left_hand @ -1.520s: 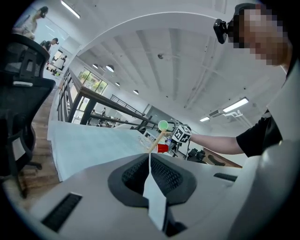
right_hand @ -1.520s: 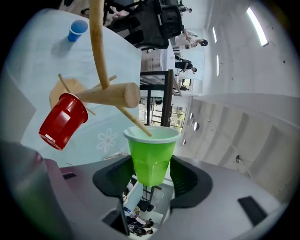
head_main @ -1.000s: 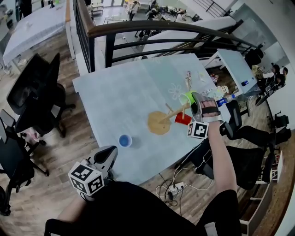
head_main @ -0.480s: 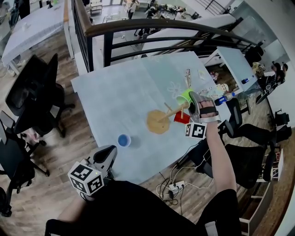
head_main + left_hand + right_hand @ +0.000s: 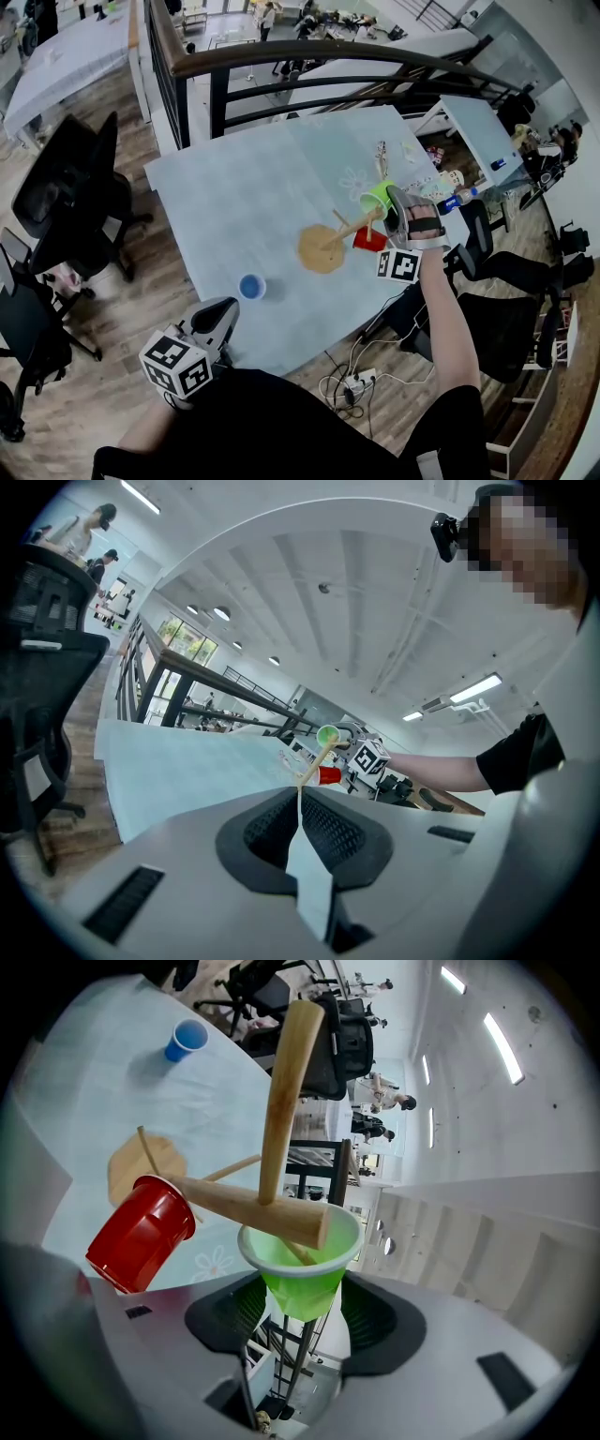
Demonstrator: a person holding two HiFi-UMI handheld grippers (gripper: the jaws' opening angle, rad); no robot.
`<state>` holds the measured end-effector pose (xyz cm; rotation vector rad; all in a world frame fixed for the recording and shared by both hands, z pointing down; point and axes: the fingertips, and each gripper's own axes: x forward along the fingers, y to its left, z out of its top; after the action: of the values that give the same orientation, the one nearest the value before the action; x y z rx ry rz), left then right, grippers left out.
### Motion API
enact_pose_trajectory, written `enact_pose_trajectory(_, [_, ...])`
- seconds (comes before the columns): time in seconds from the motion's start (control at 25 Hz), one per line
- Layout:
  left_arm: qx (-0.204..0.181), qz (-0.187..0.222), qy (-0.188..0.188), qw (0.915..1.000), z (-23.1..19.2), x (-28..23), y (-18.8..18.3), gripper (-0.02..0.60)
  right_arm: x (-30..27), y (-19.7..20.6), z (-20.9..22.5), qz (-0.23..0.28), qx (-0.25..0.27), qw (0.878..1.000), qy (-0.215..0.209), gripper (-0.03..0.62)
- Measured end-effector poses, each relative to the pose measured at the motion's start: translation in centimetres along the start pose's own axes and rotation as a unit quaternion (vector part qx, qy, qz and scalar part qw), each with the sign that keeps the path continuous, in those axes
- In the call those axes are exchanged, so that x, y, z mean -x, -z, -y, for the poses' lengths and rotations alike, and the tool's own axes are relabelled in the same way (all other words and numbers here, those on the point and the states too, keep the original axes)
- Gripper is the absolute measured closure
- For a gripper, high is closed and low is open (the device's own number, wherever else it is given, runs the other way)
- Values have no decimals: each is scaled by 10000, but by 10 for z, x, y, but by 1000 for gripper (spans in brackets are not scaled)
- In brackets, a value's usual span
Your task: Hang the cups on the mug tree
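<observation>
Right gripper view: you are clamping the right gripper (image 5: pixel 302 1312) on the green cup (image 5: pixel 298 1265) by its base, with a peg of the mug tree (image 5: pixel 281 1101) poking into its mouth; judged not yet released. Red cup (image 5: pixel 141 1232) is hanging on a nearer peg. Blue cup (image 5: pixel 252 286) is standing on the table (image 5: pixel 244 187), near left of the tree, waiting. Left gripper (image 5: pixel 300 808) is idling, closed and empty.

Clothing: black short-sleeved top (image 5: pixel 281 427); sleeve (image 5: pixel 520 752) ends above elbow. Small black camera (image 5: pixel 447 532) worn on head. Left gripper (image 5: pixel 223 307): light grey moulded shell, dark ribbed pads (image 5: pixel 333 832), slot recesses in housing. Right gripper (image 5: pixel 390 201): same grey shell. Marker cubes: left cube (image 5: pixel 176 364), right cube (image 5: pixel 401 264), white faces, black square patterns.
</observation>
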<state>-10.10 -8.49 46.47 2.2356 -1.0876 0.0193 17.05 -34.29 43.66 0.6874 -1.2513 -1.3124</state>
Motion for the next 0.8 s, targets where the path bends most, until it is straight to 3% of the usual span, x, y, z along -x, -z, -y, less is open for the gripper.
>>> enact_pose_trajectory(0.8, [-135,-71,157,9998,13,-2,1,557,25,25,-4,-260,-564,9981,25,324])
